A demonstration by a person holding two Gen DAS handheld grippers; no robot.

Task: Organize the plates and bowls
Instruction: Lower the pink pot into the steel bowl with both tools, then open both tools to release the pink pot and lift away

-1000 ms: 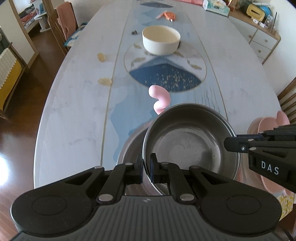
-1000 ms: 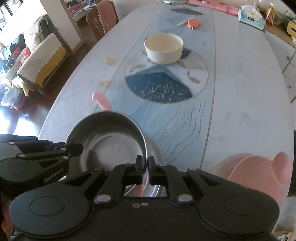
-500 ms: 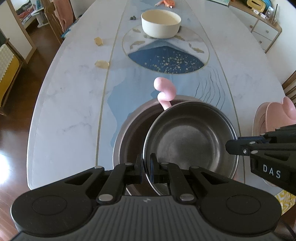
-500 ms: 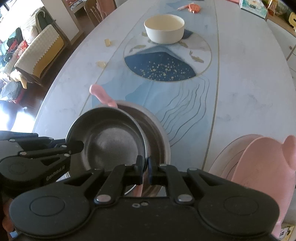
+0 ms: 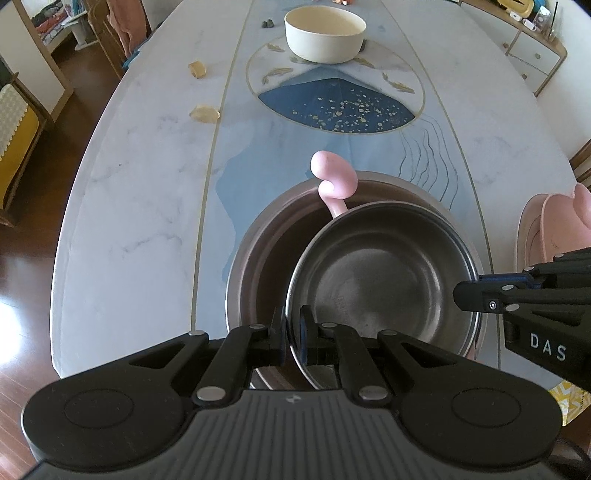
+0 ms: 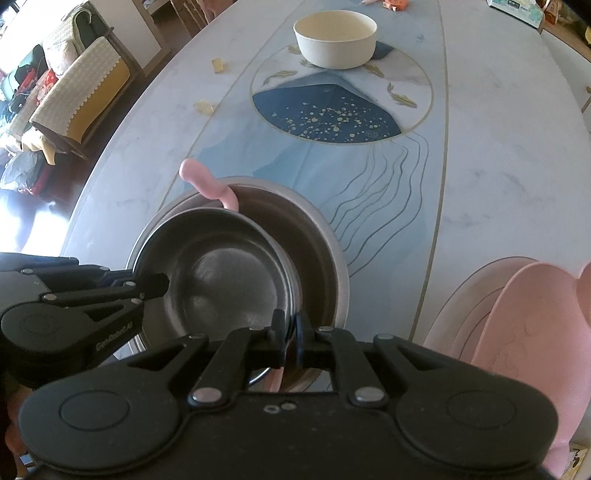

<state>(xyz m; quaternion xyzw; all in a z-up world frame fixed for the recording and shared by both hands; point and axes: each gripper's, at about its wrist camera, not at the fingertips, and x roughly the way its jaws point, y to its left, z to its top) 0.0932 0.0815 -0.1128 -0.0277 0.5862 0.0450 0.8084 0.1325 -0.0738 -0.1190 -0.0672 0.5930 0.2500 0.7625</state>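
A small steel bowl (image 5: 380, 280) hangs tilted just inside a larger steel bowl (image 5: 255, 258) that has a pink ear-shaped handle (image 5: 332, 177). My left gripper (image 5: 293, 332) is shut on the small bowl's left rim. My right gripper (image 6: 290, 332) is shut on the small steel bowl's (image 6: 221, 280) right rim. In the left wrist view the right gripper (image 5: 465, 299) comes in from the right. In the right wrist view the left gripper (image 6: 159, 284) comes in from the left. The larger bowl (image 6: 321, 258) rests on the table near its front edge.
A cream bowl (image 5: 325, 31) stands farther up the marble table (image 5: 140, 177). Pink plates with ears (image 6: 517, 314) are stacked at the near right. Small yellow scraps (image 5: 204, 112) lie on the left side. Chairs and a sofa stand left of the table, a sideboard (image 5: 532, 55) stands right.
Both grippers have sunk with the small steel bowl between them. It has gone from hovering over the larger bowl to sitting within its rim. The grip has not changed.
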